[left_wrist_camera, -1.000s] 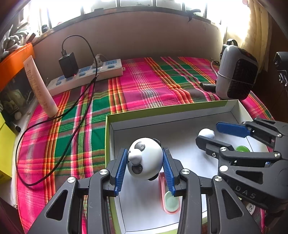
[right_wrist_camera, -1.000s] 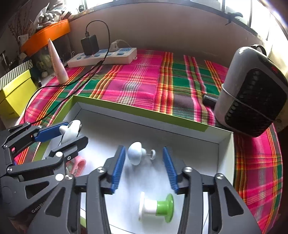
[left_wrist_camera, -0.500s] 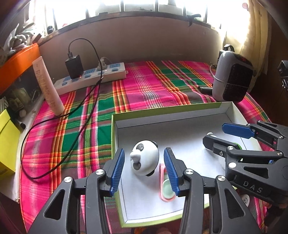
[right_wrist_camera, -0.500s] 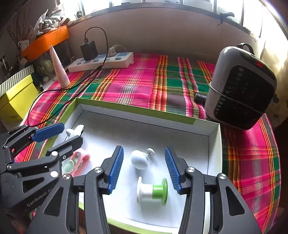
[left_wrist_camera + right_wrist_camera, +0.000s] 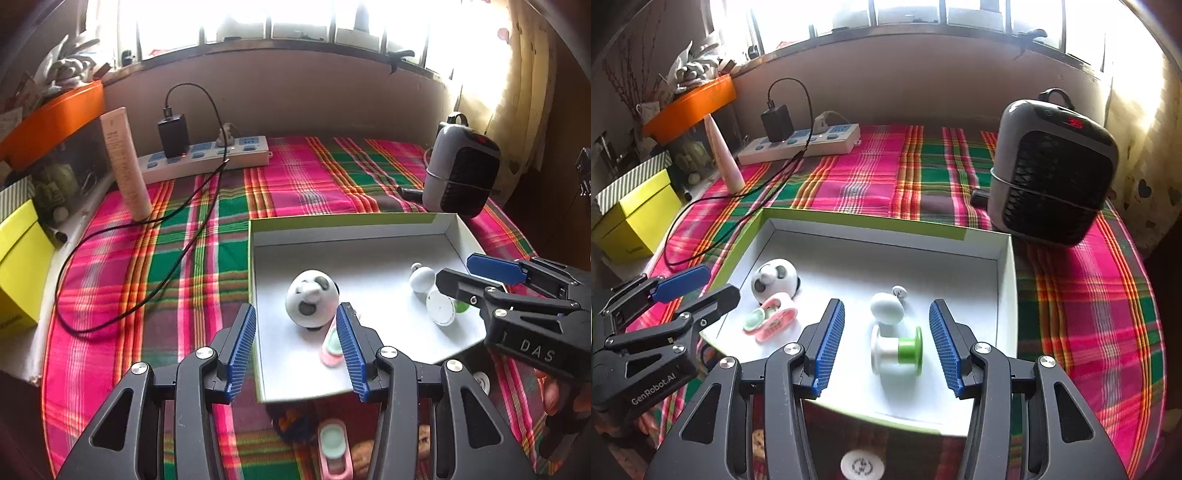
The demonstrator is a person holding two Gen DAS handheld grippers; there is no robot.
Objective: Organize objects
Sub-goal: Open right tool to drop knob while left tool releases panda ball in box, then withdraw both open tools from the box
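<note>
Plainly, "GenRobot.AI" is printed on the left gripper [image 5: 689, 286] and "DAS" on the right gripper [image 5: 480, 275]. Both stand with jaws well apart and grip nothing, hovering above the near edge of the white tray [image 5: 1006, 295]. In the tray lie the panda ball [image 5: 312, 302], a pink clip [image 5: 772, 321], a white knob [image 5: 886, 308] and a green-and-white spool [image 5: 897, 350].

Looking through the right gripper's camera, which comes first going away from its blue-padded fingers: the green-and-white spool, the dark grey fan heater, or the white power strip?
Seen from the right gripper:
1. Green-and-white plastic spool, lying in the white box between the open fingers.
2. Dark grey fan heater, standing on the plaid cloth, right of the box.
3. White power strip, at the far left, by the wall.
</note>
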